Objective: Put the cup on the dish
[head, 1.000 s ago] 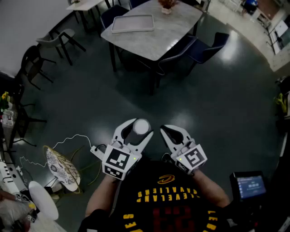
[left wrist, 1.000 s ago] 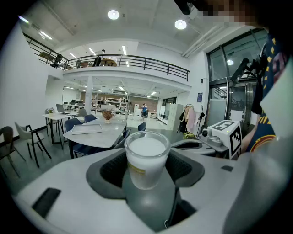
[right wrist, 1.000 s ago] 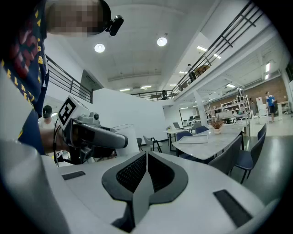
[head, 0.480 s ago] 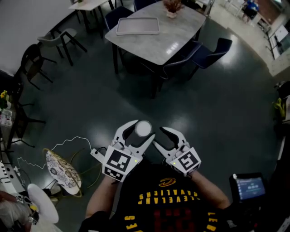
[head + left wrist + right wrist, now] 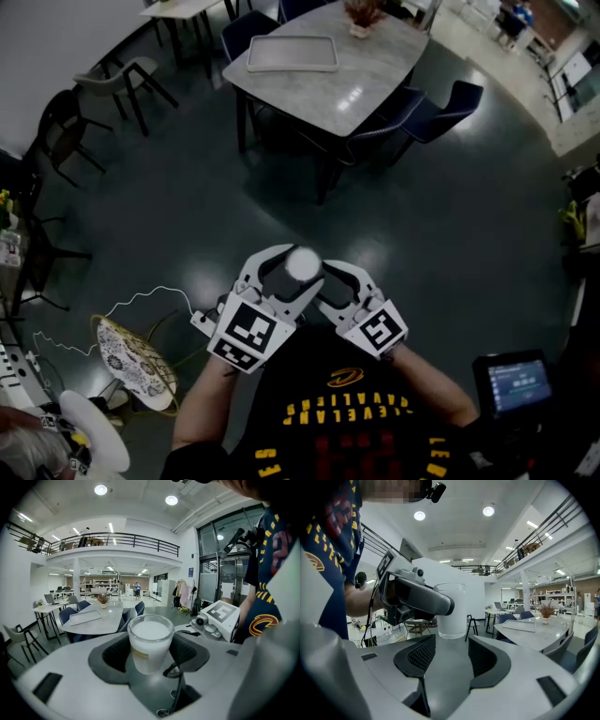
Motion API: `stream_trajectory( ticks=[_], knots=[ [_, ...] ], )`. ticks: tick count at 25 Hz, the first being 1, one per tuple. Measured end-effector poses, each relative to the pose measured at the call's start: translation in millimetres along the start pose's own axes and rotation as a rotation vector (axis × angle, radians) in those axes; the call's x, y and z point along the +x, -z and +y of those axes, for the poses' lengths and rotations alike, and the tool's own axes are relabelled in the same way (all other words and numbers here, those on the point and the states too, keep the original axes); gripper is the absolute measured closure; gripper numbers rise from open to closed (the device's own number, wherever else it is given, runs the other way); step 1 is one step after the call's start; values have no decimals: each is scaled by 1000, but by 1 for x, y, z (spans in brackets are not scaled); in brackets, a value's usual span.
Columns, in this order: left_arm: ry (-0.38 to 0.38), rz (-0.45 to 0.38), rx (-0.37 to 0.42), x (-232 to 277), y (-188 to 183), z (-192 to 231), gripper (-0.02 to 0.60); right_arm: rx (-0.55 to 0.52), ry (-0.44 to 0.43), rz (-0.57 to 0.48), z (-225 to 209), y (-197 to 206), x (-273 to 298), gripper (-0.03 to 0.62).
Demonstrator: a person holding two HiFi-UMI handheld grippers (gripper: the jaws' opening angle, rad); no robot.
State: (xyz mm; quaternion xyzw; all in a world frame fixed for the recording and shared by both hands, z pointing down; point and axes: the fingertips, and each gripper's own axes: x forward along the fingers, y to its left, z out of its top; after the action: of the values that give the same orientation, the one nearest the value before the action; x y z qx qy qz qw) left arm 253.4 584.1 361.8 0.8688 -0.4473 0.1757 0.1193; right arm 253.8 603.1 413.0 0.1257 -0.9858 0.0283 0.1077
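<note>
A frosted white cup [image 5: 303, 262] stands upright between the jaws of my left gripper [image 5: 291, 269], which is shut on it above the dark floor. In the left gripper view the cup [image 5: 149, 641] fills the gap between the pads. My right gripper [image 5: 330, 283] is close on the cup's right, its jaws opening and nothing between them. In the right gripper view the cup [image 5: 452, 613] sits just beyond my right gripper [image 5: 451, 656], with a left gripper finger [image 5: 419, 597] across it. A white round dish [image 5: 94, 439] lies far off at the lower left.
A marble table [image 5: 361, 80] with a grey tray [image 5: 292, 53] stands far ahead, with blue chairs [image 5: 441, 103] at its right. A patterned round stool [image 5: 136, 361] and a white cable [image 5: 141, 300] are on the floor at left. A screen [image 5: 514, 384] sits at lower right.
My right gripper has opened its jaws and moved left, close to the cup. My left gripper still holds the cup and has shifted slightly right.
</note>
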Motion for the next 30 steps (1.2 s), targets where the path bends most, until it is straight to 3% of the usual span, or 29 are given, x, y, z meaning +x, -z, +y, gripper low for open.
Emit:
stream_trajectory(
  ticks=[7, 18, 30],
  knots=[
    [44, 5, 26, -1, -1, 8, 319, -7, -31, -40, 1, -16, 19, 367],
    [2, 57, -10, 16, 4, 57, 319, 17, -90, -111, -31, -35, 60, 364],
    [-41, 48, -43, 94, -25, 142, 319, 32, -144, -127, -137, -41, 111, 365]
  ],
)
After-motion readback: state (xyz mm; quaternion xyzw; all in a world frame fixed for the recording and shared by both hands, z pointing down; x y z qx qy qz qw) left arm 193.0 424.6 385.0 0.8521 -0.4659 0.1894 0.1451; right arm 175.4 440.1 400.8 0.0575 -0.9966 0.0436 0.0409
